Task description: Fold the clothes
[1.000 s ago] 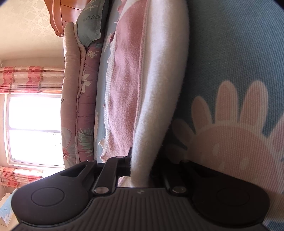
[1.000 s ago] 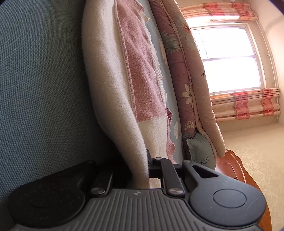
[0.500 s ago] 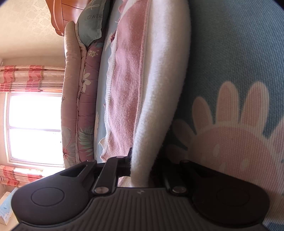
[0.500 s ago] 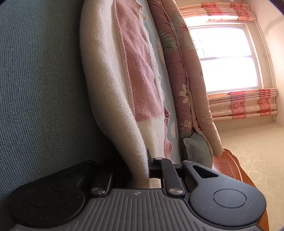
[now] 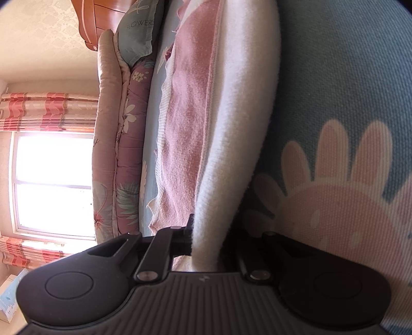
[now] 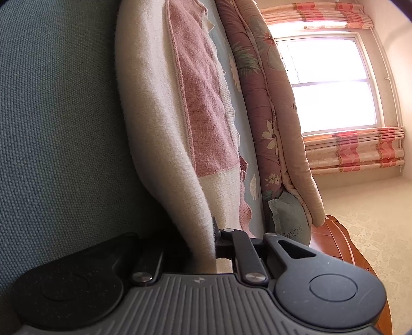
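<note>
Left gripper (image 5: 206, 247): jaws clamped on the cream edge of a sweater (image 5: 231, 128), the fabric pinched between them and running away from the camera. Right gripper (image 6: 206, 247): jaws likewise closed on a cream fold of the same sweater (image 6: 159, 128). Sweater: knitted, cream with a dusty-pink panel, lying stretched on a blue bedsheet (image 5: 347, 77) printed with a large pink flower; both held edges are raised slightly off the sheet. Beside the sweater, on the far side: a folded floral quilt (image 5: 128, 154) in mauve and beige, with a grey-green pillow (image 5: 139, 31) at its end, next to a wooden headboard (image 5: 97, 20). Background: bright window (image 6: 329, 85) with pink striped curtains (image 6: 355, 149).
</note>
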Motion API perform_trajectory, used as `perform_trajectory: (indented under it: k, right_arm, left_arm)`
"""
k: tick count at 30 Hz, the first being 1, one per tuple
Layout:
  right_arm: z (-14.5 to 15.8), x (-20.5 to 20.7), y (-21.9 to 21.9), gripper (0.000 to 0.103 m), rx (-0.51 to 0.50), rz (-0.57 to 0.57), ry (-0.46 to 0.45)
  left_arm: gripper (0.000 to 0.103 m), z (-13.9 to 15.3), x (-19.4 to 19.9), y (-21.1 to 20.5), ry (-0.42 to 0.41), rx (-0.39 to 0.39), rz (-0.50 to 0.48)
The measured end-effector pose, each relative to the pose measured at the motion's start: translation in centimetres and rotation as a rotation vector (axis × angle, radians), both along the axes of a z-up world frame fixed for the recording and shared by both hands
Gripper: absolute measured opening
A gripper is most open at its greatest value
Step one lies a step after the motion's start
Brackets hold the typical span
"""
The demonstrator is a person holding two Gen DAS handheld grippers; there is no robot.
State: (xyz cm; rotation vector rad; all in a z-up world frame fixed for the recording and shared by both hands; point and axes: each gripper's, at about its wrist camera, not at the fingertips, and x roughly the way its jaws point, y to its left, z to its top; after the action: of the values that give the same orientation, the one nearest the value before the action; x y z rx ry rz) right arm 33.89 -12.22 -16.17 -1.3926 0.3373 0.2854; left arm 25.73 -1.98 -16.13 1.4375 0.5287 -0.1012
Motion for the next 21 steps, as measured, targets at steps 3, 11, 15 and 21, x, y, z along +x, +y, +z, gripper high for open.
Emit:
perform_trajectory:
  k: [3, 11, 15, 21]
  right_arm:
    - [0.4, 0.0, -0.1, 0.014, 0.009, 0.004, 0.010]
    - [2.1, -0.8, -0.6, 0.013, 0.007, 0.032, 0.008]
    - [4.0, -2.1, -1.1, 0.013, 0.026, 0.040, 0.036]
    - [6.6, -7.6, -1.8, 0.013, -0.001, 0.089, 0.118]
  left_arm:
    - [0.005, 0.4, 0.0, 0.0, 0.005, -0.016, 0.002]
    - [0.005, 2.6, -1.1, -0.2, -0.009, 0.000, -0.034]
    - [0.005, 3.6, -3.1, -0.4, 0.020, 0.015, -0.053]
    - [0.005, 5.0, -9.9, -0.6, 0.105, 0.042, -0.088]
